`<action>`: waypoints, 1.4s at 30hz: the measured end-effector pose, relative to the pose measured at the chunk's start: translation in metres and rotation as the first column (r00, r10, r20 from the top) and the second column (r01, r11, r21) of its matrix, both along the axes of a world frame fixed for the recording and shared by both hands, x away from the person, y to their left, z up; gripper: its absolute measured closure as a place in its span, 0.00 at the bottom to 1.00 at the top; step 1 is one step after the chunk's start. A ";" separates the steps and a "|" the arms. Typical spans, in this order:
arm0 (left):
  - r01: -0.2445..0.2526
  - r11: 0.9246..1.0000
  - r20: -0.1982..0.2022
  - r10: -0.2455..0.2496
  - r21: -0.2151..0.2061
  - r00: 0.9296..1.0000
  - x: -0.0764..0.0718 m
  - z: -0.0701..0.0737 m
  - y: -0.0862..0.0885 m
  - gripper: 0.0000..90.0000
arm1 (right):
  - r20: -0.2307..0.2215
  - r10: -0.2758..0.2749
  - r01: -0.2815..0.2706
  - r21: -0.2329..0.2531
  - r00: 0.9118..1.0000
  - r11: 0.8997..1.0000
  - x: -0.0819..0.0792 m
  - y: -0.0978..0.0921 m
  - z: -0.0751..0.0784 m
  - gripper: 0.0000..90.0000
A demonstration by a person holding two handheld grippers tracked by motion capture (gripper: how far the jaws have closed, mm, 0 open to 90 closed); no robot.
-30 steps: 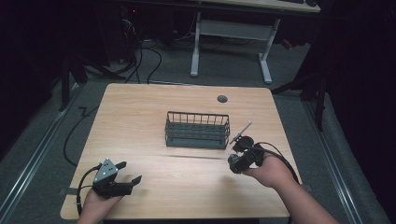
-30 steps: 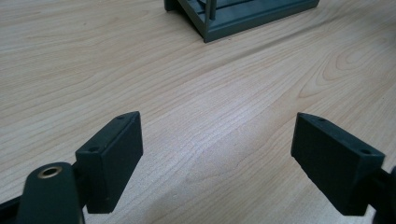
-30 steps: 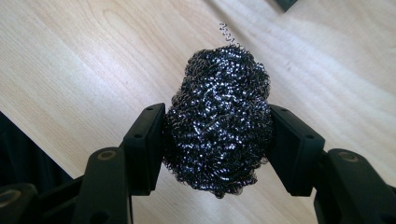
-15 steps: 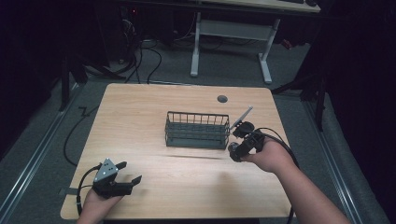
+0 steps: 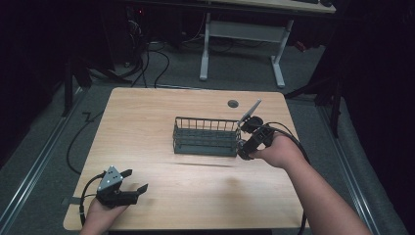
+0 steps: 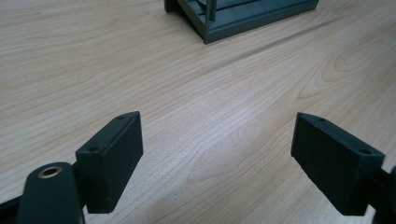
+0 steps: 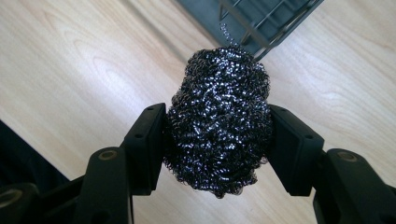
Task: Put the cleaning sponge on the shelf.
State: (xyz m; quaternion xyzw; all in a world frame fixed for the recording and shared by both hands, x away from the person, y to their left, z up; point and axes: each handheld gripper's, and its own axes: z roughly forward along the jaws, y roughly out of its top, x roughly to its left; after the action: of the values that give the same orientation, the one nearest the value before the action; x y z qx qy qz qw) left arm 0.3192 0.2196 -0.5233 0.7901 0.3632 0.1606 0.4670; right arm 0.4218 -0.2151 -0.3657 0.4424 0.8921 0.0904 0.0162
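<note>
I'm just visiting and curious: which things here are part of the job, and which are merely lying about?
In use: steel-wool scourer, clamped in the right gripper; wire basket beside it.
Idle: left gripper, open over bare table; desk frame behind.

From above, the steel wool scourer [image 5: 253, 121] pinched in my right gripper [image 5: 249, 128] is too small to make out. In my right gripper view the wire basket [image 7: 261, 18] is cut off by the top edge. My left gripper view also crops it, leaving just a corner.
</note>
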 end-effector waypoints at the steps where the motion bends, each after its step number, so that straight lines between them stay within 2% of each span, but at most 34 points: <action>1: -0.002 1.000 0.002 0.002 -0.003 1.000 0.000 0.000 0.000 0.19 | 0.001 -0.004 0.004 0.001 1.000 1.000 0.002 0.001 0.000 0.47; 2: -0.002 1.000 0.000 0.002 -0.003 1.000 0.001 0.000 0.001 0.19 | 0.006 0.005 -0.005 0.000 1.000 1.000 0.005 0.001 0.001 0.47; 3: -0.002 1.000 0.000 0.002 -0.004 1.000 0.001 0.000 0.001 0.19 | 0.000 -0.017 0.017 0.007 1.000 1.000 0.006 0.003 0.001 0.47; 4: -0.002 1.000 0.000 0.002 -0.003 1.000 0.001 0.000 0.001 0.19 | 0.003 -0.002 0.002 0.014 1.000 1.000 0.010 0.003 0.001 0.47; 6: 0.000 1.000 0.000 0.000 -0.005 1.000 0.001 0.000 0.001 0.19 | 0.001 0.005 -0.005 0.003 1.000 1.000 0.013 0.006 0.001 0.47; 7: 0.001 1.000 0.000 -0.001 -0.004 1.000 0.000 0.000 0.001 0.19 | -0.008 -0.015 0.015 0.004 1.000 1.000 0.014 0.008 0.001 0.47; 10: 0.003 1.000 -0.001 -0.003 -0.004 1.000 0.001 0.000 0.001 0.19 | 0.000 0.011 -0.011 -0.007 1.000 1.000 0.022 0.014 0.003 0.47; 22: 0.003 1.000 -0.007 -0.003 -0.004 1.000 0.001 -0.001 0.001 0.19 | 0.012 0.005 -0.005 -0.015 1.000 1.000 0.046 0.030 0.008 0.47; 25: 0.000 1.000 -0.004 0.000 -0.008 1.000 0.001 -0.001 0.001 0.19 | 0.026 0.021 -0.020 -0.023 0.999 1.000 0.052 0.034 0.008 0.47; 30: 0.003 1.000 -0.003 -0.003 -0.004 1.000 0.001 -0.001 0.001 0.19 | 0.027 0.017 -0.016 -0.022 0.999 1.000 0.061 0.040 0.006 0.47; 31: 0.003 1.000 -0.004 -0.003 -0.003 1.000 0.001 -0.001 0.001 0.19 | 0.017 0.000 0.001 -0.021 1.000 1.000 0.061 0.042 0.006 0.47; 32: 0.004 1.000 -0.003 -0.004 -0.003 1.000 0.001 -0.001 0.001 0.19 | 0.022 0.015 -0.014 -0.025 1.000 1.000 0.064 0.042 0.005 0.47; 39: 0.004 1.000 -0.004 -0.004 -0.007 1.000 0.000 -0.001 0.001 0.19 | 0.006 -0.006 0.006 -0.029 1.000 1.000 0.076 0.048 -0.001 0.47; 40: 0.004 1.000 -0.005 -0.004 -0.007 1.000 0.000 -0.001 0.001 0.19 | 0.014 0.014 -0.013 -0.030 1.000 0.999 0.079 0.047 -0.003 0.47; 42: 0.005 1.000 -0.004 -0.005 -0.004 1.000 0.000 -0.001 0.000 0.19 | 0.002 0.000 0.001 -0.037 1.000 0.999 0.081 0.048 -0.005 0.47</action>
State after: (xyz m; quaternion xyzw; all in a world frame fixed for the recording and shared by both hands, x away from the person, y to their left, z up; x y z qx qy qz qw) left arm 0.3197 0.2201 -0.5243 0.7903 0.3626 0.1571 0.4682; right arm 0.5026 -0.1667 -0.3708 0.4422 0.8935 0.0741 0.0251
